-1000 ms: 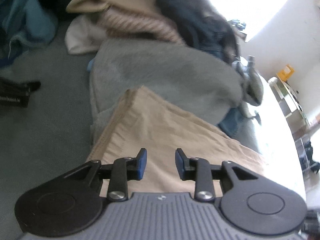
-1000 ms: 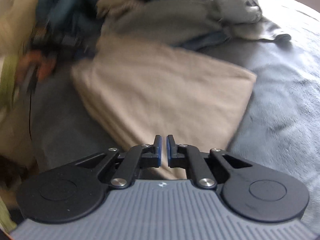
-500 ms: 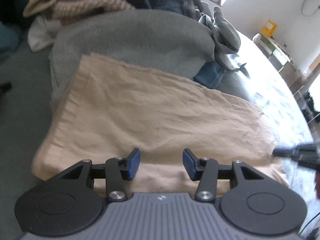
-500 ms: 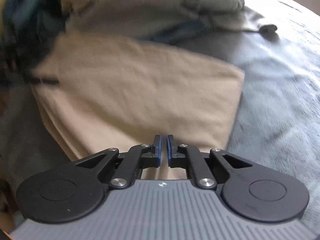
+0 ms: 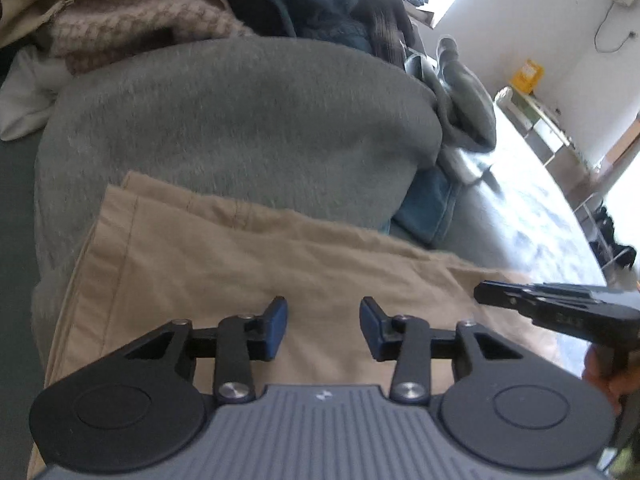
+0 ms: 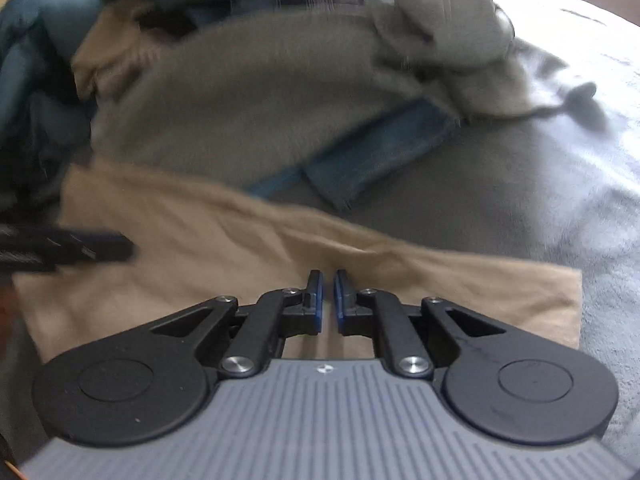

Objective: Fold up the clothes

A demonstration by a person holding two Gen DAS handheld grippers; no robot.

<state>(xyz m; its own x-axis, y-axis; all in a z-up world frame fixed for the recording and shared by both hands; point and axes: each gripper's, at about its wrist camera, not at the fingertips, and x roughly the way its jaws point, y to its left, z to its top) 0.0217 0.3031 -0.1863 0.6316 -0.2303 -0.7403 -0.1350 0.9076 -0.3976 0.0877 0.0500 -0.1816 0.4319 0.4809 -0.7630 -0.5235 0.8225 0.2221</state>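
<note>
Folded tan trousers on bed; no legible labels. Left gripper closing, empty. Right gripper nearly shut, empty.

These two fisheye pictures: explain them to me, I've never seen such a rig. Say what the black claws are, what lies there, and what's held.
No robot: a person holds a two-finger gripper in each hand, with a camera on each looking along its fingers. One view is from the left gripper, jaws apart and closing, nothing between them. The other is from the right gripper, jaws shut and empty. Each gripper shows at the edge of the other's view. Below lie folded tan trousers on a grey blanket, with a grey sweater, jeans and a clothes pile behind.
</note>
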